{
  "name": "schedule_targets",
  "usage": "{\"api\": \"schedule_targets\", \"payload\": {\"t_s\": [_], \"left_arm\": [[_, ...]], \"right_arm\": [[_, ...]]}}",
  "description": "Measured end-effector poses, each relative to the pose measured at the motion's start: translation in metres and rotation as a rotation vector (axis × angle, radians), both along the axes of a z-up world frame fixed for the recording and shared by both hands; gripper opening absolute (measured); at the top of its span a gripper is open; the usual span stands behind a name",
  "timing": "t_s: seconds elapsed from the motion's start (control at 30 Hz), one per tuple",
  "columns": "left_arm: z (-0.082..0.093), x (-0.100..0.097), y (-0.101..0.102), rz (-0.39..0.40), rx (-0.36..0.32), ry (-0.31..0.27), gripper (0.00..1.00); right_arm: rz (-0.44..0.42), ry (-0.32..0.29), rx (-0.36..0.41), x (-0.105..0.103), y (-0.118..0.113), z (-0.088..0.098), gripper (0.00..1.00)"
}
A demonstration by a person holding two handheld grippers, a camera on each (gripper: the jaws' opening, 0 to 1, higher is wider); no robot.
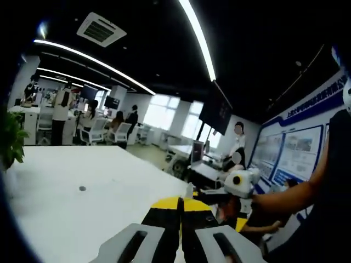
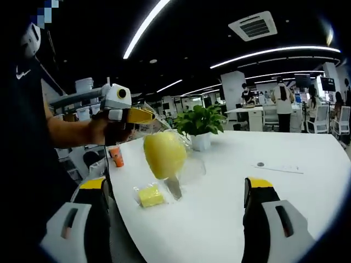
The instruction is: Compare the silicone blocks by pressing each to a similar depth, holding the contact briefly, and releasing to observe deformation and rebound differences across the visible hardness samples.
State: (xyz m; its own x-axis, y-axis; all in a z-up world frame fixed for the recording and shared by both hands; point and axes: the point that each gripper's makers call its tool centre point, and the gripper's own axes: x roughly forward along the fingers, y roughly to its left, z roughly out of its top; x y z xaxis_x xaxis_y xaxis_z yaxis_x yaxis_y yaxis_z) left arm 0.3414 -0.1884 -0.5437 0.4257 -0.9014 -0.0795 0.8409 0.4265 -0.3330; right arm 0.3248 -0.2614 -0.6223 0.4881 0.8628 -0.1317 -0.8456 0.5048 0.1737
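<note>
The right gripper [image 2: 175,219] stands with its jaws wide apart and nothing between them, poised over the near edge of the white table [image 2: 263,197]. Just beyond, a small yellow silicone block [image 2: 149,195] in a clear wrapper lies close to that edge. Above it the left gripper [image 2: 147,116], held in a hand [image 2: 107,130], carries a clear bag with a larger yellow block [image 2: 164,154] dangling from its tip. In the left gripper view its jaws [image 1: 180,219] are pressed together, apparently pinching the bag. The risks: the swinging bag could slip free and drop, or knock the small block off the edge; pressing through the loose wrapper may skid the sample. A potted plant [image 2: 199,121] stands farther back
</note>
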Motion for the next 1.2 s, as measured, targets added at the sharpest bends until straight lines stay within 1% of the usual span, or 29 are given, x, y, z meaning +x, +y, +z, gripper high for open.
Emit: {"api": "schedule_targets", "payload": {"t_s": [0.1,0.17,0.2,0.23,0.27,0.3,0.33,0.4,0.5,0.63,0.7,0.77,0.9,0.97,1.0,1.07,1.2], "left_arm": [[-0.001,-0.006,-0.003,-0.020,0.008,-0.007,0.00],[0.000,-0.009,-0.005,-0.030,0.007,-0.008,0.00],[0.001,-0.011,-0.007,-0.034,0.007,-0.007,0.00],[0.002,-0.013,-0.008,-0.038,0.005,-0.006,0.00],[0.003,-0.015,-0.009,-0.044,0.003,-0.004,0.00],[0.005,-0.018,-0.011,-0.053,0.001,-0.007,0.00],[0.006,-0.019,-0.012,-0.055,0.000,-0.007,0.00],[0.009,-0.022,-0.013,-0.065,-0.010,-0.005,0.00],[0.014,-0.026,-0.014,-0.075,-0.022,-0.007,0.00],[0.020,-0.033,-0.015,-0.085,-0.033,-0.006,0.00],[0.022,-0.035,-0.014,-0.087,-0.039,-0.007,0.00],[0.025,-0.036,-0.013,-0.091,-0.050,-0.006,0.00],[0.029,-0.038,-0.013,-0.095,-0.063,-0.005,0.00],[0.030,-0.039,-0.013,-0.093,-0.064,-0.006,0.00],[0.030,-0.039,-0.013,-0.093,-0.064,-0.006,0.00],[0.030,-0.040,-0.012,-0.095,-0.064,-0.006,0.00],[0.030,-0.040,-0.011,-0.093,-0.066,-0.002,0.00]], "right_arm": [[0.022,-0.012,0.009,0.004,0.007,0.000,0.96],[0.044,0.005,0.024,0.004,0.013,-0.003,0.96],[0.051,0.002,0.031,0.004,0.016,-0.003,0.95],[0.077,0.007,0.044,0.001,0.021,-0.002,0.92],[0.087,0.010,0.056,-0.001,0.025,-0.001,0.86],[0.099,-0.005,0.068,-0.002,0.028,0.003,0.83],[0.107,-0.023,0.083,-0.003,0.031,0.007,0.80],[0.127,-0.027,0.100,-0.006,0.037,0.012,0.76],[0.135,-0.040,0.116,-0.007,0.040,0.016,0.68],[0.152,-0.042,0.147,-0.009,0.042,0.021,0.59],[0.162,-0.039,0.162,-0.010,0.043,0.024,0.56],[0.183,-0.059,0.182,-0.014,0.045,0.030,0.49],[0.205,-0.047,0.190,-0.017,0.051,0.029,0.40],[0.232,-0.042,0.198,-0.023,0.054,0.030,0.32],[0.236,-0.042,0.198,-0.024,0.055,0.031,0.30],[0.237,-0.041,0.202,-0.025,0.056,0.031,0.28],[0.245,-0.021,0.223,-0.028,0.058,0.032,0.24]]}}
